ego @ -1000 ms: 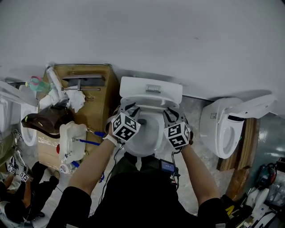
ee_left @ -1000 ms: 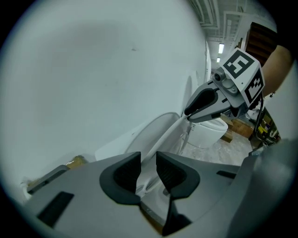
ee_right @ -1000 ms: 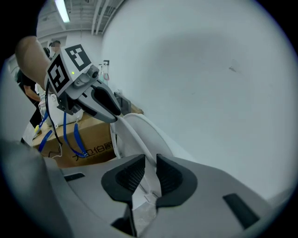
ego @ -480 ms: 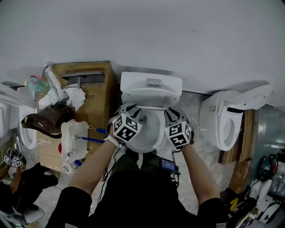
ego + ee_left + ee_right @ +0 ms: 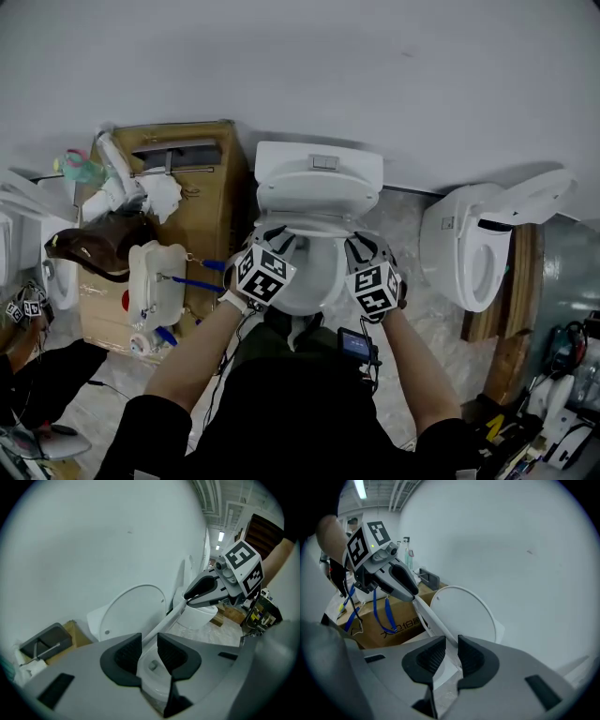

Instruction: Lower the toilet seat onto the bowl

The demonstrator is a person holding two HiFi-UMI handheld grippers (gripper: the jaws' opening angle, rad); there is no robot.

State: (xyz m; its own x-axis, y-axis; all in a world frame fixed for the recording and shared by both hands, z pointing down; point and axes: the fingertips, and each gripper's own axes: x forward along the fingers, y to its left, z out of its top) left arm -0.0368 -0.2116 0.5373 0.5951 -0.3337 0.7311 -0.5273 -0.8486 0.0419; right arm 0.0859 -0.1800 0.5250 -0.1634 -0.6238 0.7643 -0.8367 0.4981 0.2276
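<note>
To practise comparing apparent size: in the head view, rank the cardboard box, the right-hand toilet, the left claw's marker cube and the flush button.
1. cardboard box
2. right-hand toilet
3. left claw's marker cube, enlarged by its nearness to the camera
4. flush button

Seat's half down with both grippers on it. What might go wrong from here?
1. The left gripper and right gripper each pinch only the thin rim of the toilet seat; a slip would likely drop it onto the bowl.
2. Lowering one side faster could twist the seat at its hinge.
3. Jaws under the rim may get trapped against the bowl as it lands.
</note>
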